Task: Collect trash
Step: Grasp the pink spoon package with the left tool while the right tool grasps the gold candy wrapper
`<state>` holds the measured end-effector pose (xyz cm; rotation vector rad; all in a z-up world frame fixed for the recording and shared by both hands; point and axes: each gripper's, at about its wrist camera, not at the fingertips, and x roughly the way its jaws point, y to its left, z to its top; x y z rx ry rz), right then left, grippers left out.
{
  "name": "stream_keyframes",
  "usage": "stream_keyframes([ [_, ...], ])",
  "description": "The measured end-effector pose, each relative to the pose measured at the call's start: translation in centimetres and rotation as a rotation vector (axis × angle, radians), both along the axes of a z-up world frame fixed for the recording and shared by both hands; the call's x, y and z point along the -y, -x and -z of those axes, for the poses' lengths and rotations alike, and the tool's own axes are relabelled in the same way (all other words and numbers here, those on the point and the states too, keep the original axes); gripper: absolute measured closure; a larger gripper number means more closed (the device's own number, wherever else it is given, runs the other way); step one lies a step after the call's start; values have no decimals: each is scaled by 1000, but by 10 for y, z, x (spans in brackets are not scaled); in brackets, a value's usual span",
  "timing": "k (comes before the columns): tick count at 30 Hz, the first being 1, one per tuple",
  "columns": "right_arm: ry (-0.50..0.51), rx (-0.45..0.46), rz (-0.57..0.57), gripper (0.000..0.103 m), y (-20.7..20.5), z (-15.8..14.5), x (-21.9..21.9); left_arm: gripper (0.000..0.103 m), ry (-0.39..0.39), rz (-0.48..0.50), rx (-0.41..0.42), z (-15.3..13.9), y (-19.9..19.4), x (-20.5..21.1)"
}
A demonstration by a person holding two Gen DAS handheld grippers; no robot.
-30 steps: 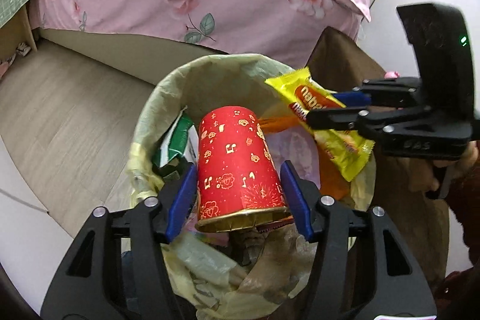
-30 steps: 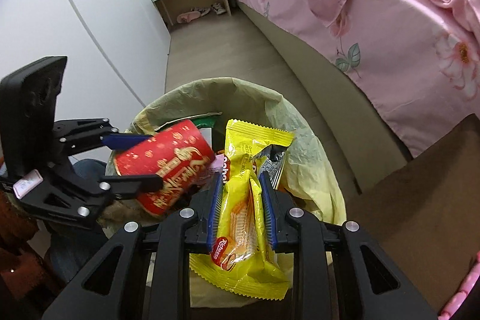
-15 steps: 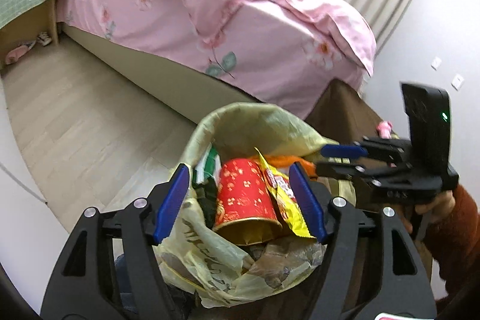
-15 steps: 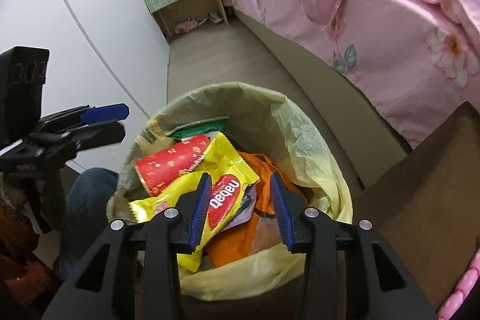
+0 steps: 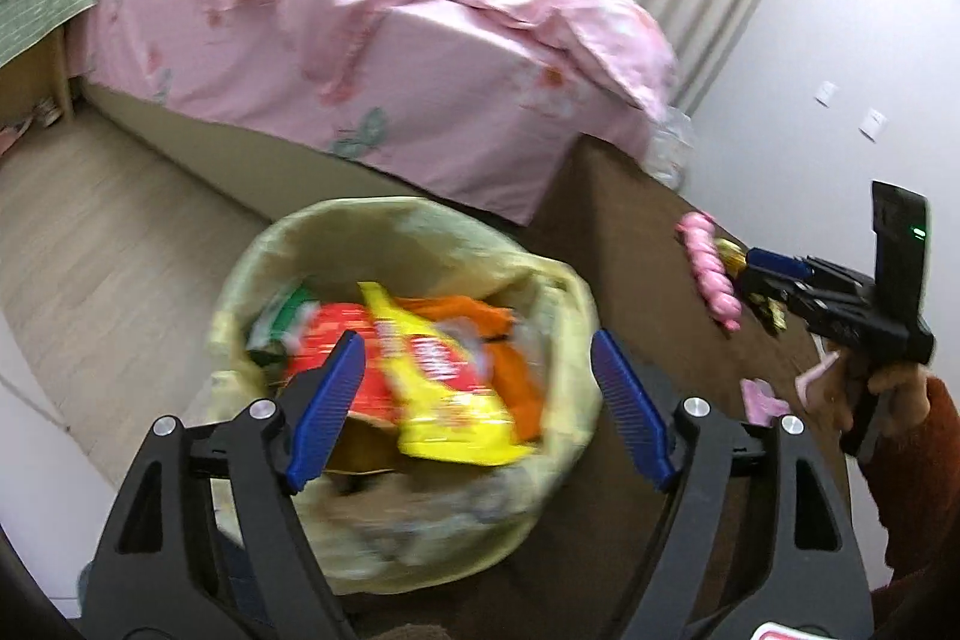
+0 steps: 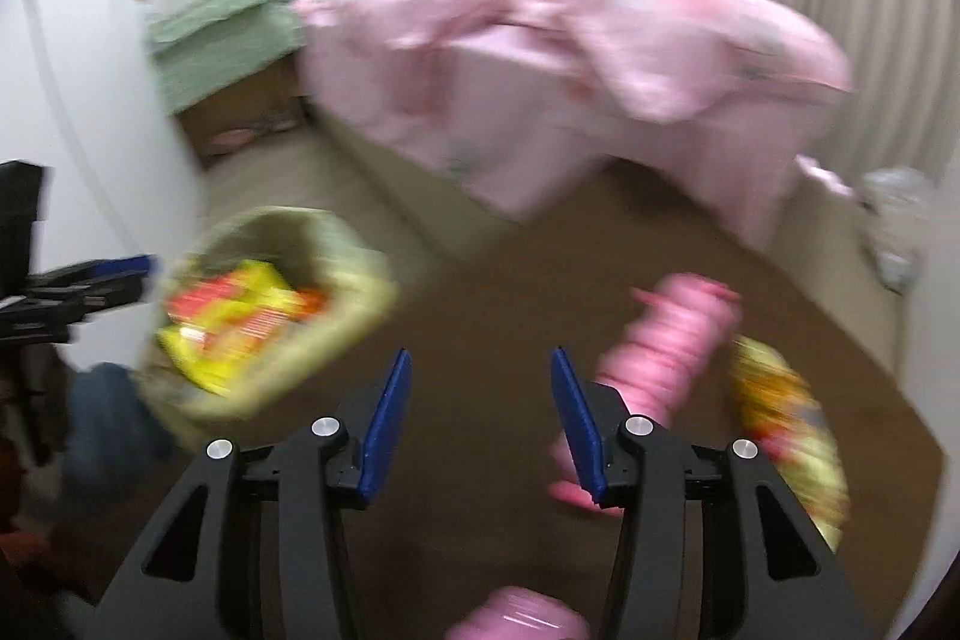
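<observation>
Both jaws are opening with nothing between them: the left gripper above the lined trash bin at lower centre, the right gripper over the brown desk. A yellow wrapper lies in the bin; another snack packet sits lower right.

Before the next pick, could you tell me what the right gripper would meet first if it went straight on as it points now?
Probably the bare brown table top; the opening right gripper holds nothing, though blur hides depth.
</observation>
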<state>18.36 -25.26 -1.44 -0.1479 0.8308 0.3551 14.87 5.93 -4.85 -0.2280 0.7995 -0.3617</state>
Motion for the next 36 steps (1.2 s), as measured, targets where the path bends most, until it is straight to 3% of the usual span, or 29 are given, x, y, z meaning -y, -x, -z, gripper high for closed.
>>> stream_keyframes([
  [3, 66, -21, 129, 56, -6, 9, 46, 21, 3, 68, 25, -3, 2, 29],
  [8, 91, -76, 289, 56, -19, 34, 101, 21, 9, 174, 32, -4, 3, 74],
  [14, 171, -100, 376, 56, -49, 52, 114, 21, 1, 263, 25, -1, 8, 109],
  [19, 190, -142, 381, 57, -65, 56, 118, 21, -2, 296, 5, 5, 10, 121],
  [21, 137, -127, 340, 81, -56, 47, 114, 20, 2, 300, -2, 7, 10, 122],
  [23, 127, -106, 305, 89, -45, 40, 109, 20, 2, 306, -7, 8, 10, 125],
  [30, 3, -53, 235, 94, 35, 13, 109, 20, 6, 388, -17, 9, 12, 152],
  [36, -91, -66, 281, 94, 125, 21, 126, 20, 14, 545, -45, 13, 9, 203],
])
